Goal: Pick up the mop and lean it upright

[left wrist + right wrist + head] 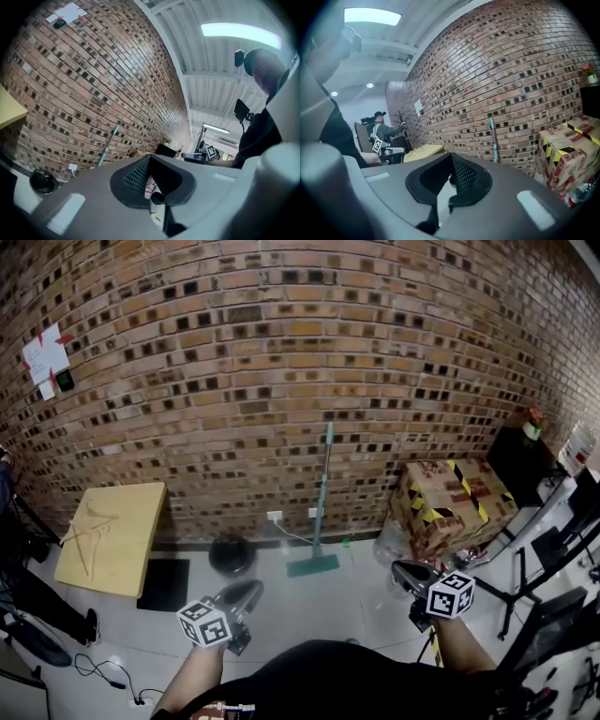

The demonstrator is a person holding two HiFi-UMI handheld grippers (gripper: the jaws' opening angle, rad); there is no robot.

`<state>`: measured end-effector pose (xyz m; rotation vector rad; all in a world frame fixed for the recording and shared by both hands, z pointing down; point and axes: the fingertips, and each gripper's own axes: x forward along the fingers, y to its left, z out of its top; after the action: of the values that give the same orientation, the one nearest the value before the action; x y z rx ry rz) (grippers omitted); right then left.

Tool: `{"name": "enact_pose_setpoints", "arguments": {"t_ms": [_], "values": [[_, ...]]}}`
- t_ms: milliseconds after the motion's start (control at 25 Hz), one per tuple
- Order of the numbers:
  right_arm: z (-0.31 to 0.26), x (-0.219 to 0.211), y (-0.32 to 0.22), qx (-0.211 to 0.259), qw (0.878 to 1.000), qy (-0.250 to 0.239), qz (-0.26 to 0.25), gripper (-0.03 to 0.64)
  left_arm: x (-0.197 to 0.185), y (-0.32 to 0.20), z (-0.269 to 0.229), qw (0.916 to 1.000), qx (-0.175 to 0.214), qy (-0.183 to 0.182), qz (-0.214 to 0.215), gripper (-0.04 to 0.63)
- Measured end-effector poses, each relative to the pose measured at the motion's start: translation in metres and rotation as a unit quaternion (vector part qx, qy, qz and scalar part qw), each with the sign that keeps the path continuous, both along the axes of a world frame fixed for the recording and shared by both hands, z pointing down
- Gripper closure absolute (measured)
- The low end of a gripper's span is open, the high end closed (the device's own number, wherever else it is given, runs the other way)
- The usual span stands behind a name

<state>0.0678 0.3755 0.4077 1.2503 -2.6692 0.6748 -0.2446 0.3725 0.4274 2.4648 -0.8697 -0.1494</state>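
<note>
Mop (322,498): upright against the brick wall (281,362), head on the floor (309,615), between a dark round object (232,554) and a taped box (450,502), well apart from both claws. Left claw (249,591) and right claw (401,568): each pressed together, empty, touching nothing. In both gripper views the claw body hides the mop's foot; the round object is too dim to identify.

The pale glossy floor (309,615) carries a mop (321,507) standing on its green head against the brick wall (281,381). Also on it are a round black object (232,554) beside the mop, a black mat (164,584), a yellow bench (112,535) and a taped cardboard box (450,502).
</note>
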Motion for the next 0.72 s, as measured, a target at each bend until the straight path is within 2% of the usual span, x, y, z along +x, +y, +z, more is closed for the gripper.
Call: {"name": "enact_pose_setpoints", "arguments": {"t_ms": [160, 480, 720], "values": [[0.001, 0.024, -0.055, 0.008, 1.0, -0.007, -0.015, 0.603, 0.028, -0.038, 0.002, 0.9999, 0.002, -0.007, -0.013, 0.594], [-0.007, 0.081, -0.171, 0.027, 0.995, 0.008, -0.092, 0.603, 0.092, -0.12, -0.01, 0.9958, 0.009, -0.018, -0.089, 0.594], [-0.01, 0.109, -0.235, 0.03, 0.993, 0.0, -0.115, 0.603, 0.135, -0.174, -0.015, 0.9949, 0.008, -0.025, -0.097, 0.594]]}}
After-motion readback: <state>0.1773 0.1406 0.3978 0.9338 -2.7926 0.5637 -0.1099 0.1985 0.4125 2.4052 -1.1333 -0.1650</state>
